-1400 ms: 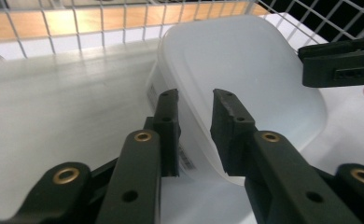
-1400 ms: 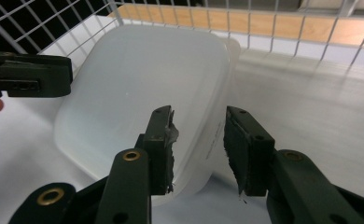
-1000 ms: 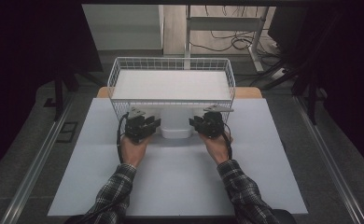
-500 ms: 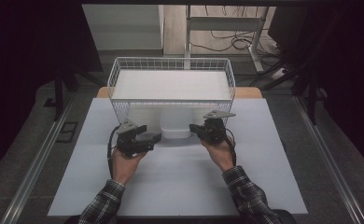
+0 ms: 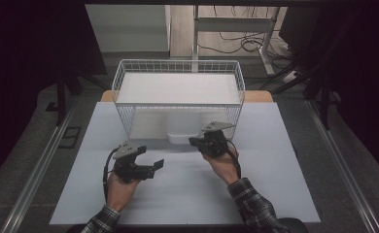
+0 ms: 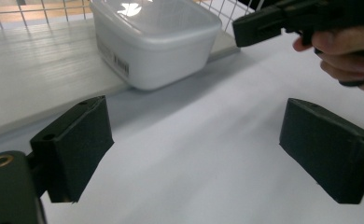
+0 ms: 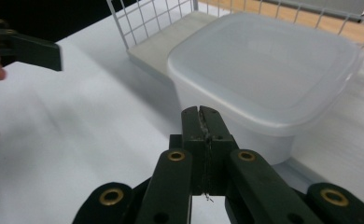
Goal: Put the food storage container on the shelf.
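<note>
A white plastic tub with a lid (image 5: 182,130) stands on a pale board at the foot of the wire basket's front (image 5: 178,63). My left gripper (image 5: 151,159) hovers over the white tabletop, in front of the tub and to its left. In the left gripper view that gripper (image 6: 196,126) has just been opening; its jaws stand wide apart with nothing between them, and the tub (image 6: 157,42) lies beyond. My right gripper (image 5: 195,142) is shut and empty, its tip (image 7: 202,116) just short of the tub's (image 7: 264,65) front right corner.
The white tabletop (image 5: 187,194) stretches toward the person. Dark floor and metal rails (image 5: 37,170) flank the table. Behind the basket are table legs and cables (image 5: 236,43). In the right gripper view the left gripper's jaw (image 7: 31,49) shows at the far left.
Both hands drew back from the tub toward the person, the left one farther and leftward. The left jaws opened wide; the right jaws closed.
</note>
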`<state>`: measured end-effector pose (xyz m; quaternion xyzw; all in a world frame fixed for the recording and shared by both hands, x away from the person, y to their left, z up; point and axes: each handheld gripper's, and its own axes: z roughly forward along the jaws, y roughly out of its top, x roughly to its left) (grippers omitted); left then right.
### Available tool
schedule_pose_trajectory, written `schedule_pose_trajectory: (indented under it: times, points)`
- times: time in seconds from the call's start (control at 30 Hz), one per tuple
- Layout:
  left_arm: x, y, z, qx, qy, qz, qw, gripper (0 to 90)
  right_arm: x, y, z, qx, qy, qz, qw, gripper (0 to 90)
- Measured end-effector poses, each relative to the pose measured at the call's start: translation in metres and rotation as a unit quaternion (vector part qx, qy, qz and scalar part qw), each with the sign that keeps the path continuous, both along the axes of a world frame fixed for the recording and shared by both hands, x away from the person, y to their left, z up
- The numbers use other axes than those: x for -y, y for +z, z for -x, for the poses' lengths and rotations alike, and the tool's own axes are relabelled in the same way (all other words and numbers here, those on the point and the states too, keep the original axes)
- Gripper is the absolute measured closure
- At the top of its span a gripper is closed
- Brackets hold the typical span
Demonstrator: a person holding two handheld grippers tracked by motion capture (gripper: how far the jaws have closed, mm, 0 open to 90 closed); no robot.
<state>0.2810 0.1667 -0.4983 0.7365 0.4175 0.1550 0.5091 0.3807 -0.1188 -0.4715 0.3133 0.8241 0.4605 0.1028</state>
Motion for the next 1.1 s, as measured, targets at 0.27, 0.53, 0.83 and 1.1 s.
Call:
schedule_pose_trajectory:
  times: [0.27, 0.53, 0.83, 1.1]
  points:
    - [-0.002, -0.013, 0.024, 0.012, -0.006, -0.033, 0.9994, 4.4, -0.007, -0.017, -0.005, -0.016, 0.0, 0.008, 0.9998, 88.6]
    - [-0.004, -0.023, 0.026, 0.012, -0.008, -0.062, 0.998, 2.5, -0.019, -0.03, -0.018, -0.026, -0.007, 0.015, 0.9995, 88.6]
    - [-0.004, -0.027, 0.022, 0.006, -0.021, -0.05, 0.9985, 0.9, -0.029, -0.033, -0.028, -0.012, -0.009, 0.032, 0.9994, 88.6]
    - [-0.003, -0.029, 0.022, 0.012, -0.026, -0.049, 0.9984, 0.4, -0.034, -0.031, -0.043, -0.001, -0.018, 0.041, 0.999, 88.6]
